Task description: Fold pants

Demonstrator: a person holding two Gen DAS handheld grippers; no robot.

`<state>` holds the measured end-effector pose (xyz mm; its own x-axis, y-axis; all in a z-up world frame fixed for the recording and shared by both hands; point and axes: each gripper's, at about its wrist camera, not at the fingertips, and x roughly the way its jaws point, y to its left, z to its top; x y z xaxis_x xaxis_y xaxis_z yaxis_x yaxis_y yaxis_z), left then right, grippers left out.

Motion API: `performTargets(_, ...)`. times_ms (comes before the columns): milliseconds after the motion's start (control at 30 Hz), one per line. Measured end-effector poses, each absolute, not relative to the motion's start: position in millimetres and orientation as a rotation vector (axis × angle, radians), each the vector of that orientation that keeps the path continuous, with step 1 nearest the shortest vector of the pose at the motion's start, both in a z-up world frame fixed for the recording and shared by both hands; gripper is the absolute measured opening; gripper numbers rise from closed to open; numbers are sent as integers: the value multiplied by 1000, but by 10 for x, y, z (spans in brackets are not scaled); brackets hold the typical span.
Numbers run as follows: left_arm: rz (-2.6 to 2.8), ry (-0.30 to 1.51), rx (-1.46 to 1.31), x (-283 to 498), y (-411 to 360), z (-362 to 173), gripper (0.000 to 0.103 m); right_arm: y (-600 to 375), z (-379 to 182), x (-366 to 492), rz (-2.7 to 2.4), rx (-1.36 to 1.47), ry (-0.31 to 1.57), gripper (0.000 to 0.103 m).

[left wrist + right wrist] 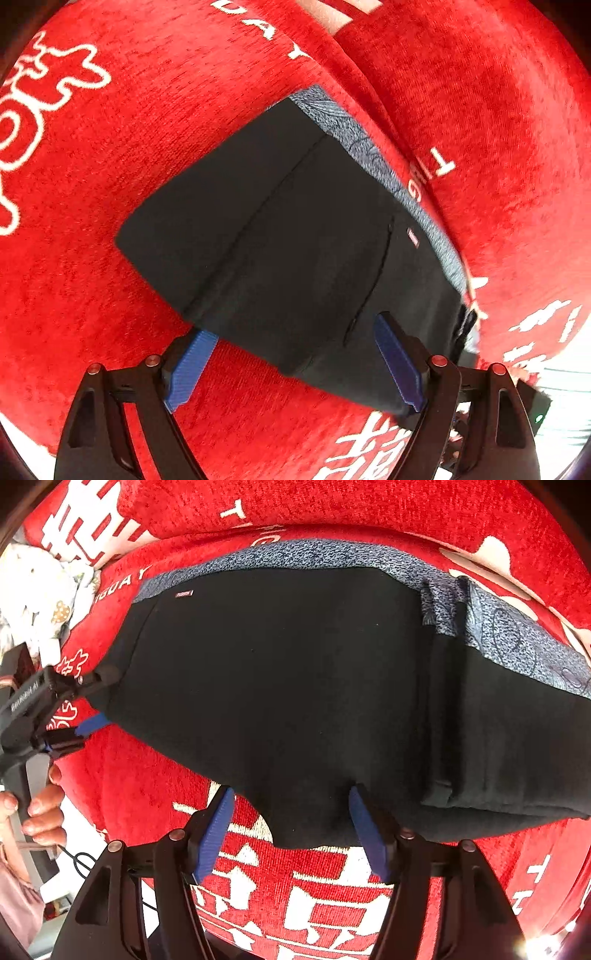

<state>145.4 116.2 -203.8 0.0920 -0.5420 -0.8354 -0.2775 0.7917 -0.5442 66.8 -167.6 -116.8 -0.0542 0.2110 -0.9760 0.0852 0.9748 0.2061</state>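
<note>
Black pants [288, 229] with a blue-grey patterned waistband [373, 155] lie folded on a red cloth. My left gripper [295, 354] is open, its blue fingers on either side of the pants' near edge, just above it. My right gripper [291, 823] is open too, its fingers straddling the near corner of the pants [295, 686]. The left gripper also shows in the right wrist view [85, 705] at the pants' left edge, held by a hand.
The red cloth [110, 184] with white lettering covers the whole surface. A fold of the same cloth [480, 110] rises behind the pants. White patterned fabric [40, 590] lies at the far left. The surface edge is near the hand [40, 812].
</note>
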Motion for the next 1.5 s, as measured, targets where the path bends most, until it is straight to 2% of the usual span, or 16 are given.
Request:
performTargets(167, -235, 1479, -722, 1496, 1135, -1896, 86, -1658, -1180, 664, 104, 225, 1630, 70)
performTargets(300, -300, 1389, -617, 1500, 959, -1626, 86, -1656, -1203, 663, 109, 226, 1630, 70)
performTargets(467, -205, 1479, -655, 1550, 941, -1978, 86, -1647, -1219, 655, 108, 221, 1630, 71)
performTargets(500, -192, 1449, -641, 1548, 930, -1968, 86, -1636, -1218, 652, 107, 222, 1629, 71)
performTargets(633, -130, 1460, -432, 1588, 669, -1907, 84, -1654, -1223, 644, 111, 226, 1625, 71)
performTargets(733, -103, 1416, -312, 1576, 536, -1778, 64, -1674, -1197, 661, 116, 235, 1631, 71)
performTargets(767, -83, 1395, -247, 1567, 491, -1711, 46, -1694, -1167, 670, 118, 246, 1631, 71)
performTargets(800, -71, 1380, -171, 1559, 436, -1653, 41, -1721, -1132, 684, 122, 259, 1630, 71)
performTargets(967, -72, 1305, 109, 1468, 97, -1476, 39, -1867, -845, 855, 121, 270, 1577, 71)
performTargets(1233, -73, 1314, 149, 1483, 72, -1424, 39, -1888, -471, 1494, 198, 326, 1533, 71)
performTargets(1500, -83, 1317, 179, 1504, 4, -1474, 39, -1283, -301, 2169, 370, 294, 1541, 72)
